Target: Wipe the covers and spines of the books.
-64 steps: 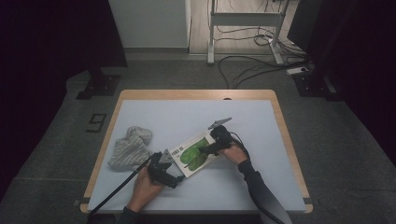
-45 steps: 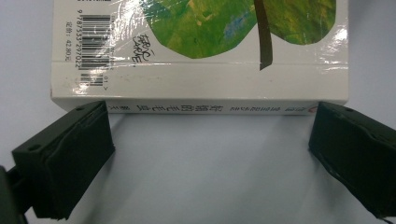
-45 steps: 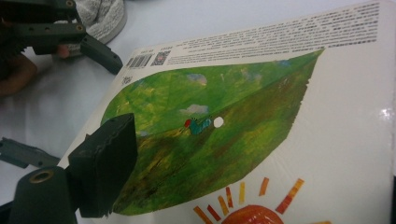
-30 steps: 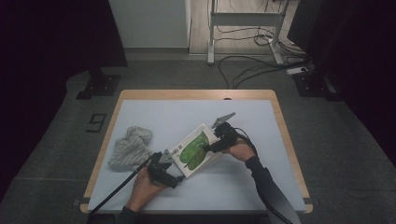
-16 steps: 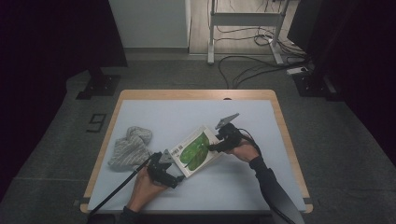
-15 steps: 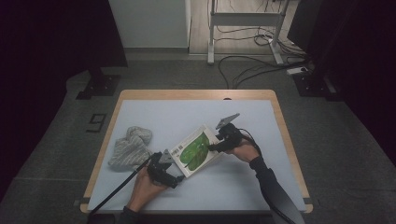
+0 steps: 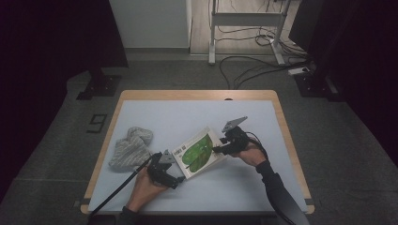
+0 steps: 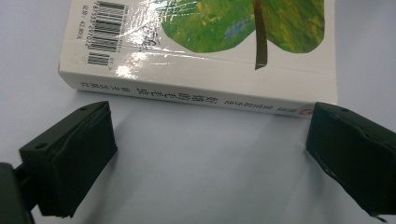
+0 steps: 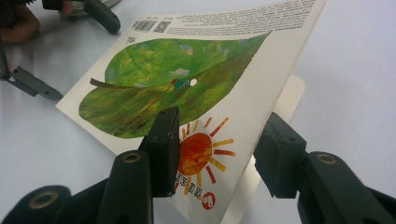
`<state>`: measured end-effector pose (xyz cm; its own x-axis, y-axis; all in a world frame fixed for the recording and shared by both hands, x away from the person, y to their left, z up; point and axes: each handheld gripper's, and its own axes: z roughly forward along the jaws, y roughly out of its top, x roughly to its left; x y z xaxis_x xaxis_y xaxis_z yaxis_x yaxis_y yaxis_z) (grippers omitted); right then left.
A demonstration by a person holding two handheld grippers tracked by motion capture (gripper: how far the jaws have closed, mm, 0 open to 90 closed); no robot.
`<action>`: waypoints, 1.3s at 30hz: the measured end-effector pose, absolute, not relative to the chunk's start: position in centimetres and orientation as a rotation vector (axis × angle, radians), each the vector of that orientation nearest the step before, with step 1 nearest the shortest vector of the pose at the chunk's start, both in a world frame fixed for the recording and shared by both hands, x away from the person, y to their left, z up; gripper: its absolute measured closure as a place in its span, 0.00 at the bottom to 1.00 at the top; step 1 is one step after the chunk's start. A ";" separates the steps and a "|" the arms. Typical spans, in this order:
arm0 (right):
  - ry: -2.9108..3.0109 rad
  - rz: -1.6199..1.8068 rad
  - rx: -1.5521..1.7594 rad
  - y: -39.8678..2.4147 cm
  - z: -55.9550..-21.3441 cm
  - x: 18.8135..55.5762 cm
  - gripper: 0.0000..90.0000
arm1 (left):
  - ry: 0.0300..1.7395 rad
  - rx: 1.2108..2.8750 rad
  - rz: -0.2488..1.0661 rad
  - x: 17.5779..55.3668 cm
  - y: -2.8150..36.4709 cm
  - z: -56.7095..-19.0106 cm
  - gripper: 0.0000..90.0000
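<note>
A picture book (image 7: pixel 199 152) with a green leaf on its cover (image 9: pixel 177 88) lies near the middle of the table. My right gripper (image 7: pixel 219 149) (image 9: pixel 217 140) has just been closing on the cover's free edge: one jaw lies on top near the orange sun, the other underneath, and the cover is bent up off the white page below. My left gripper (image 7: pixel 177 172) (image 8: pixel 210 149) stands open on the table just short of the book's spine (image 8: pixel 196 95), touching nothing. The left gripper (image 9: pixel 100 16) also appears beyond the book in the right gripper view.
A crumpled grey cloth (image 7: pixel 131 147) lies left of the book. The pale table (image 7: pixel 155 112) has a wooden rim. Cables and a metal stand (image 7: pixel 244 18) sit on the floor beyond the far edge, with a dark monitor base at right.
The right gripper has drawn slightly right and up with the cover's edge, so the cover now stands raised off the book. The left hand has stayed put.
</note>
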<state>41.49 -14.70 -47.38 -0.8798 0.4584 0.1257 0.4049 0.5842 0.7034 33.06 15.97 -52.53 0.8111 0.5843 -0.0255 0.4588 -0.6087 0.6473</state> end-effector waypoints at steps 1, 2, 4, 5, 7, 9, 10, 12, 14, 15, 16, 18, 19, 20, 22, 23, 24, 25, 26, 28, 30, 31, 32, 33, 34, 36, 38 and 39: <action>2.725 1.198 0.744 -14.8 -47.4 41.3 0.60 | 0.764 2.329 0.244 33.0 16.0 -52.5 0.02; 2.724 1.202 0.742 -14.9 -47.4 41.2 0.61 | 0.763 2.326 0.237 33.0 16.0 -52.4 0.02; 2.715 1.212 0.744 -15.2 -47.6 40.9 0.62 | 0.766 2.316 0.232 33.0 16.0 -52.4 0.02; 2.712 1.217 0.748 -15.3 -47.6 40.8 0.62 | 0.767 2.306 0.225 33.1 16.0 -52.3 0.02; 2.706 1.233 0.756 -15.6 -47.8 40.5 0.63 | 0.769 2.293 0.216 33.1 16.0 -52.2 0.02; 2.701 1.248 0.757 -15.9 -47.9 40.4 0.64 | 0.772 2.284 0.209 33.2 16.1 -52.1 0.02; 2.699 1.255 0.751 -16.0 -48.0 40.3 0.65 | 0.774 2.282 0.207 33.2 16.1 -52.0 0.03; 2.694 1.259 0.756 -16.2 -48.1 40.1 0.65 | 0.777 2.278 0.207 33.2 16.1 -51.9 0.03; 2.692 1.261 0.760 -16.4 -48.3 39.9 0.66 | 0.779 2.279 0.204 33.2 16.1 -51.8 0.03; 2.693 1.261 0.763 -16.5 -48.3 39.8 0.66 | 0.779 2.280 0.206 33.3 16.2 -51.8 0.03; 2.691 1.264 0.767 -16.5 -48.4 39.8 0.66 | 0.781 2.278 0.206 33.3 16.2 -51.7 0.03; 2.690 1.268 0.773 -16.7 -48.5 39.6 0.67 | 0.783 2.273 0.202 33.4 16.3 -51.6 0.04; 2.690 1.273 0.776 -16.8 -48.6 39.5 0.67 | 0.784 2.269 0.198 33.4 16.3 -51.5 0.04; 2.690 1.275 0.778 -16.9 -48.6 39.4 0.67 | 0.783 2.270 0.196 33.5 16.3 -51.4 0.04; 2.690 1.278 0.784 -17.1 -48.8 39.2 0.68 | 0.783 2.269 0.192 33.5 16.3 -51.4 0.04; 2.691 1.280 0.792 -17.2 -48.8 39.1 0.68 | 0.783 2.268 0.191 33.5 16.3 -51.4 0.05; 2.690 1.282 0.792 -17.3 -48.9 39.0 0.68 | 0.782 2.269 0.191 33.6 16.2 -51.4 0.05; 2.690 1.285 0.794 -17.4 -48.9 38.9 0.68 | 0.782 2.270 0.189 33.6 16.2 -51.4 0.05; 2.689 1.287 0.795 -17.5 -48.9 38.8 0.69 | 0.782 2.269 0.186 33.6 16.2 -51.4 0.05; 2.690 1.288 0.799 -17.7 -49.0 38.5 0.69 | 0.785 2.265 0.180 33.7 16.1 -51.4 0.05; 2.690 1.291 0.801 -17.9 -49.0 38.3 0.69 | 0.782 2.264 0.177 33.7 16.1 -51.4 0.05; 2.688 1.292 0.797 -18.0 -49.0 38.2 0.70 | 0.779 2.264 0.176 33.8 16.1 -51.3 0.05; 2.688 1.292 0.802 -18.1 -49.1 38.0 0.70 | 0.778 2.264 0.175 33.8 16.1 -51.2 0.05; 2.689 1.290 0.800 -18.2 -49.1 37.9 0.70 | 0.775 2.266 0.175 33.8 16.0 -51.2 0.05; 2.689 1.288 0.803 -18.3 -49.2 37.8 0.70 | 0.772 2.267 0.175 33.8 16.0 -51.1 0.05; 2.687 1.291 0.810 -18.4 -49.3 37.6 0.70 | 0.763 2.271 0.176 33.8 15.9 -51.0 0.05; 2.686 1.291 0.813 -18.6 -49.4 37.5 0.71 | 0.758 2.272 0.175 33.8 15.7 -51.0 0.06; 2.687 1.290 0.813 -18.7 -49.5 37.4 0.71 | 0.754 2.278 0.174 33.8 15.6 -50.9 0.06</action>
